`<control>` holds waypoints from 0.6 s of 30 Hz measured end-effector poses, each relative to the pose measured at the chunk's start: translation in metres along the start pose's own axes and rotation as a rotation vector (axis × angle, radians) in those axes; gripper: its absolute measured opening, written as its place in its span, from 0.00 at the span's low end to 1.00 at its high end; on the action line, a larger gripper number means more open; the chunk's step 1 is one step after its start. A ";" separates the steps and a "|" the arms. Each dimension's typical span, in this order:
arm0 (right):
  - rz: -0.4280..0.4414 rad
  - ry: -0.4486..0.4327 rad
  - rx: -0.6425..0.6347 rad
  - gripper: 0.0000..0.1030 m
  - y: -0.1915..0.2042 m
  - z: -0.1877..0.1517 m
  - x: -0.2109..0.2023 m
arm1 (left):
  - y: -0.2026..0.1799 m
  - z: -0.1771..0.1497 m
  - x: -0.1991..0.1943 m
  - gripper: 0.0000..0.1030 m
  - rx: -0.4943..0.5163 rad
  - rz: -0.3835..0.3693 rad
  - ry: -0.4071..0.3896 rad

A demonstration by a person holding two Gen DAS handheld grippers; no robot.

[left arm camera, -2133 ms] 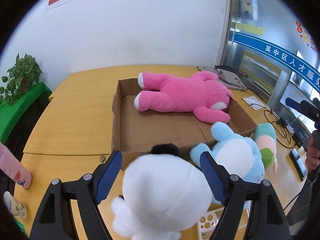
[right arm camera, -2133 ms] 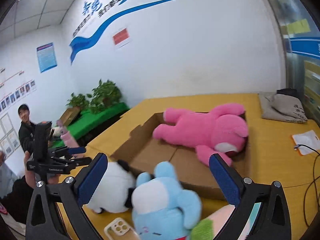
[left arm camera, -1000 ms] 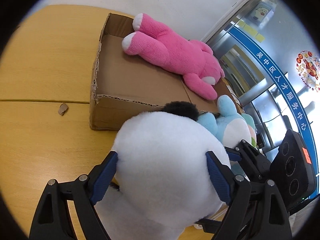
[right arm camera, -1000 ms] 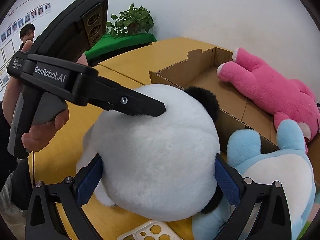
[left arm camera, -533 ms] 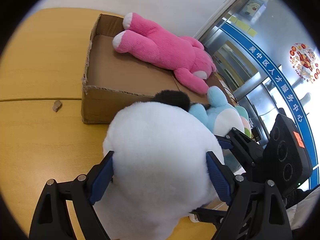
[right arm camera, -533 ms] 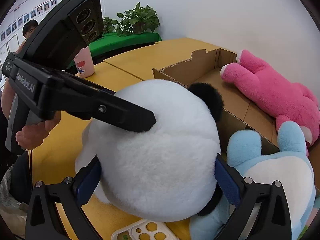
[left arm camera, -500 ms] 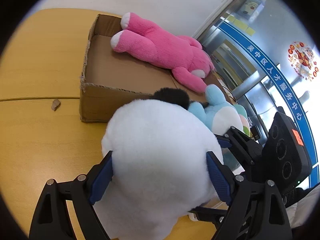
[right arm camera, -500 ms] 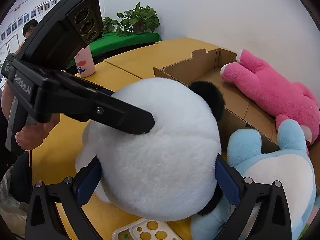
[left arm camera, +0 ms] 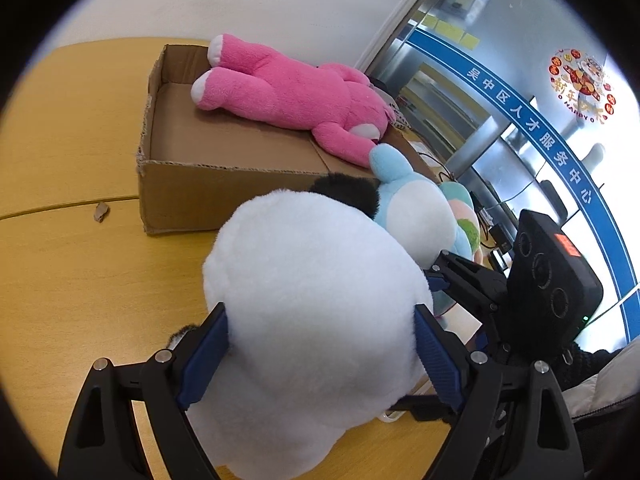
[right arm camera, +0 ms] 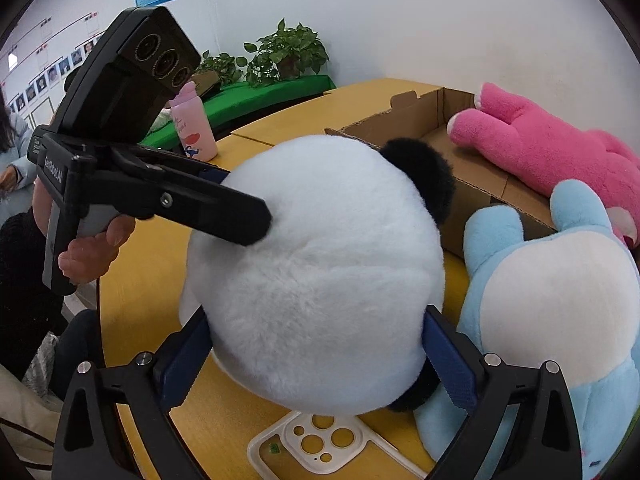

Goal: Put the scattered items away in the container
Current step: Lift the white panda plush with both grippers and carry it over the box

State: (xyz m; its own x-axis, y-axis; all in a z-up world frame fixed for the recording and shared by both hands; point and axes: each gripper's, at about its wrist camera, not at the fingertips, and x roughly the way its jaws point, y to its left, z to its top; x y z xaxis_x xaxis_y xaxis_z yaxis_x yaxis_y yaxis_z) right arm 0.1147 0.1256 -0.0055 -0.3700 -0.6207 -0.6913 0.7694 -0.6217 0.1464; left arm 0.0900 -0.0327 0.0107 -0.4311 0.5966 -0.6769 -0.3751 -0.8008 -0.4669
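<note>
A white panda plush [left arm camera: 312,304] with a black ear has its round head [right arm camera: 320,280] clamped from two sides. My left gripper [left arm camera: 320,344] is shut on it, blue pads sunk into the fur. My right gripper [right arm camera: 316,356] is shut on it too. In the right wrist view the left gripper's finger [right arm camera: 240,220] presses into the head from the left. The open cardboard box [left arm camera: 224,188] stands just beyond the panda, with a pink plush [left arm camera: 288,96] lying in it. A blue and white plush [right arm camera: 552,300] sits against the box's near wall, touching the panda.
A clear phone case [right arm camera: 320,448] lies on the yellow table [left arm camera: 80,280] under the panda. A pink bottle [right arm camera: 192,128] and potted plants [right arm camera: 284,52] stand at the far left. A cardboard scrap [left arm camera: 101,211] lies left of the box. A person's hand [right arm camera: 88,252] holds the left gripper.
Two seconds ago both grippers stood open behind the toys; both have since shut on the panda's head. Over the last second the panda has shifted a little with them, and the pink bottle came into view.
</note>
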 end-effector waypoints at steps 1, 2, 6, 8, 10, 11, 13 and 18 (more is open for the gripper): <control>-0.001 -0.003 0.009 0.97 -0.002 0.000 0.000 | 0.004 0.003 -0.002 0.84 -0.006 0.011 -0.011; -0.006 -0.003 0.011 0.97 -0.002 0.001 0.001 | 0.009 0.005 -0.004 0.84 -0.015 0.021 -0.019; -0.028 0.015 0.015 0.99 0.002 0.005 0.010 | 0.030 0.006 0.012 0.85 -0.105 -0.035 0.026; -0.029 0.018 0.028 0.99 0.002 0.005 0.014 | 0.027 0.002 0.021 0.87 -0.106 -0.048 0.040; -0.023 0.017 0.047 0.97 0.000 0.005 0.015 | 0.018 0.000 0.023 0.87 -0.077 -0.023 0.036; -0.019 0.016 0.056 0.94 0.000 0.004 0.014 | 0.015 0.000 0.022 0.86 -0.069 -0.018 0.036; -0.014 0.009 0.059 0.88 -0.002 0.002 0.011 | 0.010 -0.001 0.019 0.82 -0.064 -0.016 0.034; -0.013 -0.021 0.064 0.79 0.000 0.004 -0.001 | -0.012 0.000 0.004 0.73 -0.025 0.017 -0.004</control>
State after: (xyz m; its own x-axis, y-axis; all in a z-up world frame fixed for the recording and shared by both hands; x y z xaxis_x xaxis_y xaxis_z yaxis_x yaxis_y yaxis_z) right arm 0.1129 0.1244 -0.0025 -0.3912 -0.6218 -0.6785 0.7298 -0.6588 0.1830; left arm 0.0924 -0.0205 0.0135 -0.4405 0.5828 -0.6829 -0.3472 -0.8121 -0.4691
